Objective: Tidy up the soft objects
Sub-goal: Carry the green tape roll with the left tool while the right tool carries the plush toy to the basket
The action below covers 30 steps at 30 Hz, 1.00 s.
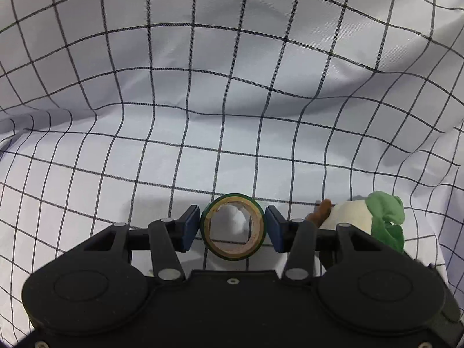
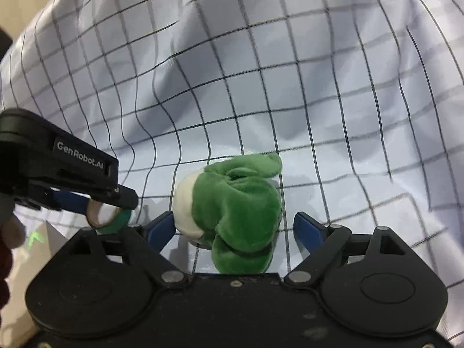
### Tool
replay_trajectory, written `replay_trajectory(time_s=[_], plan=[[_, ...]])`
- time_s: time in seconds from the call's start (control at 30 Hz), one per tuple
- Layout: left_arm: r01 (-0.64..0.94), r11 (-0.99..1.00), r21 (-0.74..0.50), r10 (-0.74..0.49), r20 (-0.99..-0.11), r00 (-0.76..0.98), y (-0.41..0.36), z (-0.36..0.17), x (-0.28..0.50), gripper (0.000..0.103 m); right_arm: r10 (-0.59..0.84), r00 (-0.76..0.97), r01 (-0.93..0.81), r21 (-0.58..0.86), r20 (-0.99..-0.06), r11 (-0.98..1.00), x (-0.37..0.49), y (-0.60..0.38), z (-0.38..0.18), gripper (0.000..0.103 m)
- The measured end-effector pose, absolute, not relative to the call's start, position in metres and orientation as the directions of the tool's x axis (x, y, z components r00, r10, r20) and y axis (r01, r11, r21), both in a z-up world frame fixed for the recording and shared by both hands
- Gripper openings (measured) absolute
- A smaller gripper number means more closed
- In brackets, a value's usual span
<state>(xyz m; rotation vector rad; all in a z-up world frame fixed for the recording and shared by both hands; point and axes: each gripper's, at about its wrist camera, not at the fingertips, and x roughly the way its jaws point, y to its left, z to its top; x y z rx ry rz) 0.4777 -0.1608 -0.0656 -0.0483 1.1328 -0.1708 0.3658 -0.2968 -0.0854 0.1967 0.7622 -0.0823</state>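
A roll of green tape (image 1: 233,253) with a cardboard core is squeezed between the blue pads of my left gripper (image 1: 233,227), just above the checked cloth. In the right wrist view the same roll (image 2: 116,221) shows in my left gripper (image 2: 110,206) at the left edge. A green and white plush toy (image 2: 240,203) lies on the cloth between the fingers of my right gripper (image 2: 233,220), which stands open. The right pad is clear of the toy and the left pad is close to its white part. From the left wrist the plush toy (image 1: 387,214) sits at the lower right.
A white cloth with a black grid (image 1: 232,87) covers the whole surface and lies in soft wrinkles (image 2: 290,87). A small brown piece (image 1: 320,214) pokes out beside the toy. A hand (image 2: 11,226) shows at the left edge behind my left gripper.
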Motion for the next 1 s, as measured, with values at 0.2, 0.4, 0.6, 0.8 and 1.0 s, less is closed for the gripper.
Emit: replay_trajectory(time_s=[0.2, 0.4, 0.6, 0.8, 1.0], plan=[[0.106, 0.984, -0.144, -0.175, -0.892, 0.416, -0.121, -0.06, 0.459, 0.049, -0.052, 0.724, 0.105, 0.035, -0.687, 0.994, 0.372, -0.282, -0.066, 0.066], [0.119, 0.98, -0.159, -0.195, -0.887, 0.419, -0.108, -0.045, 0.442, 0.049, -0.075, 0.717, 0.133, 0.029, -0.693, 0.991, 0.374, -0.293, -0.053, 0.06], [0.169, 0.968, -0.187, -0.244, -0.865, 0.439, -0.12, -0.035, 0.427, 0.049, -0.156, 0.712, 0.197, -0.018, -0.685, 0.98, 0.356, -0.315, -0.034, 0.06], [0.247, 0.949, -0.198, -0.29, -0.854, 0.431, -0.143, -0.029, 0.406, 0.049, -0.202, 0.693, 0.277, -0.004, -0.692, 0.961, 0.323, -0.345, -0.023, 0.06], [0.347, 0.911, -0.225, -0.36, -0.842, 0.401, -0.174, -0.024, 0.381, 0.049, -0.241, 0.685, 0.322, -0.012, -0.688, 0.947, 0.283, -0.361, -0.016, 0.061]])
